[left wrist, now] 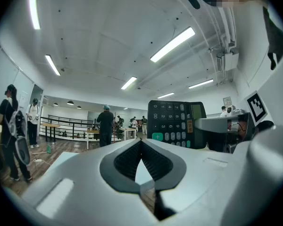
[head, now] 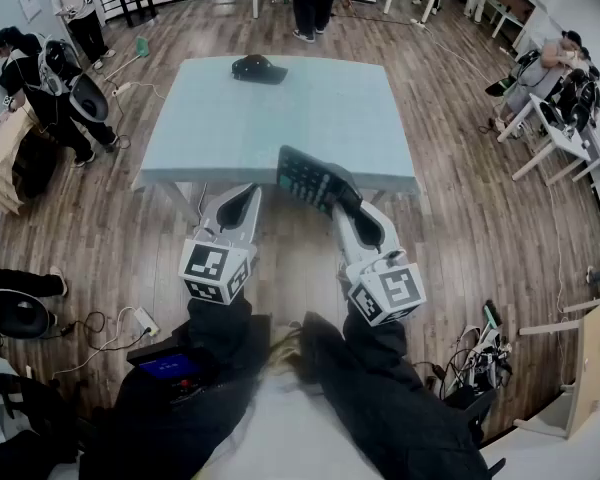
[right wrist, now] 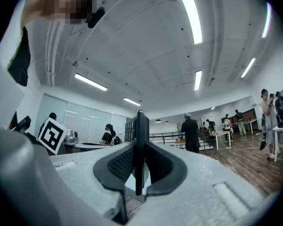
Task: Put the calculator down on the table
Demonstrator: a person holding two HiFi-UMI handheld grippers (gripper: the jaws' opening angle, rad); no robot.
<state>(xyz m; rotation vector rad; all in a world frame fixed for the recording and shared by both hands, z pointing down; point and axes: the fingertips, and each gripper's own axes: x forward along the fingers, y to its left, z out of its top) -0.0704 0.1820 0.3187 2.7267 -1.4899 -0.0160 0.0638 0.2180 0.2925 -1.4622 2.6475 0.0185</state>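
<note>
- The table (head: 280, 118) is pale blue-green and fills the view ahead of me at 12 o'clock. Most of its top is bare, so I judge there is plenty of room to set something down.
- My right gripper (head: 345, 203) reaches toward 12 o'clock, roughly level. Its jaws are clamped narrowly on one end of the calculator, which sits edge-on between the pads as a thin dark blade in the right gripper view.
- My left gripper (head: 250, 193) sits at 9 o'clock of the right one, just beside it. Its jaw tips are closed together with nothing between them. I judge it has no part in this step.
- The calculator (head: 310, 180) is in the air, not yet on the table. It sticks out from the right jaws toward 11 o'clock and hangs over the table's near edge. It is tilted, with its keys facing my left side, and the left gripper view shows the keypad and display plainly.
- A dark cap (head: 259, 68) lies near the table's far edge at 12 o'clock, well apart from the calculator and out of the way.
- As I read it, I am on the carry-and-lower step.
- The next move calls for taking the calculator a little further toward 12 o'clock, past the near edge.
- Then I should roll it so its back faces down, lower it until it rests flat, and only then part the right jaws.
</note>
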